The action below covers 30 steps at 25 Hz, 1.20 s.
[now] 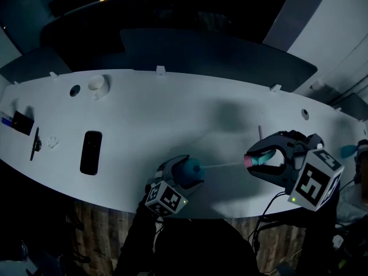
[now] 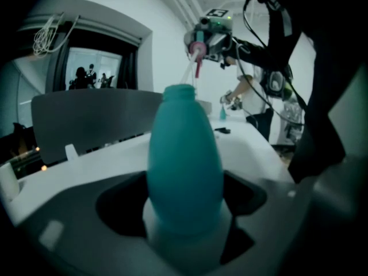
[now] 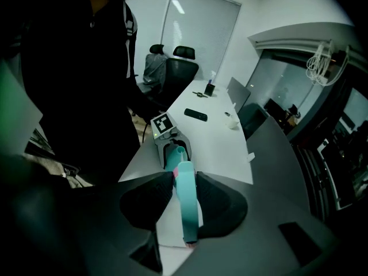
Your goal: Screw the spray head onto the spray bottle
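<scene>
Teal bottle (image 2: pixel 185 171) light, smooth (slippery, we judge): left gripper (image 1: pixel 183 176) clamps its belly, jaws wide, over table (image 1: pixel 172 108) edge. Right gripper (image 1: pixel 265 160) pinches head (image 3: pixel 186 206); we grip firmly, tube (image 1: pixel 221 166) likely bends.

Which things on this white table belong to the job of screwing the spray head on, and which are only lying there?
For the job: teal plastic spray bottle; teal spray head with pink tip.
Only lying there: flat black phone; small white cup.
</scene>
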Motion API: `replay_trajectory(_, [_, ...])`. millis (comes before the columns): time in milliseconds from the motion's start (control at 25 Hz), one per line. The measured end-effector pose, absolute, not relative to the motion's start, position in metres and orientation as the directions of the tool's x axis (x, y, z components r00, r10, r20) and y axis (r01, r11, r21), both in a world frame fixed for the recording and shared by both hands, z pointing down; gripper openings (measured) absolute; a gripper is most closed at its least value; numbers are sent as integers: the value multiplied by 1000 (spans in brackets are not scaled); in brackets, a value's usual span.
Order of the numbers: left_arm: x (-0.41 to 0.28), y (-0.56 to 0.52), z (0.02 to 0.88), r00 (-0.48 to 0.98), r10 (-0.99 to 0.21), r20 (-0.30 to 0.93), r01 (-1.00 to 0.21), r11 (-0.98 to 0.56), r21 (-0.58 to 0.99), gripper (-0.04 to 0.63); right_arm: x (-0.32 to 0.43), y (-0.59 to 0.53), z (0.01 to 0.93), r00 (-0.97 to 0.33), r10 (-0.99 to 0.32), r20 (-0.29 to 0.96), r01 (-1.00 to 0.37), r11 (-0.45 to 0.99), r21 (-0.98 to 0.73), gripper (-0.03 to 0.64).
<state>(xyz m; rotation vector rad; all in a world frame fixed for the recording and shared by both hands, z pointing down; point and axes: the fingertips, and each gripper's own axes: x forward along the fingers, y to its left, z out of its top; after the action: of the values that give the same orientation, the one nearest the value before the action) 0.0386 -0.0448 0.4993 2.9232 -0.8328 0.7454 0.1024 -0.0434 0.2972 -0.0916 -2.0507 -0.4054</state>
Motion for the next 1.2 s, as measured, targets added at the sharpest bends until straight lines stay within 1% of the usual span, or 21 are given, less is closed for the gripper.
replay_trajectory(280, [40,-45,498,741,-501,448,-509,-854,-113,400,66,-39,316,-385,-76,920,401,884,241,132])
replay_trajectory(520, [39,-43,496,739,-501,450,-509,-853,-114,400,34,-35,361,-278,-87,957,515,827,225,132])
replay_trajectory(880, [40,-44,495,738,-504,449,-513,-851,-113,400,10,-30,398,-181,-73,981,575,801,166,132])
replay_trajectory(1200, [40,-46,495,735,-508,449,-517,-848,-113,400,8,-30,405,-70,-153,986,639,752,161,132])
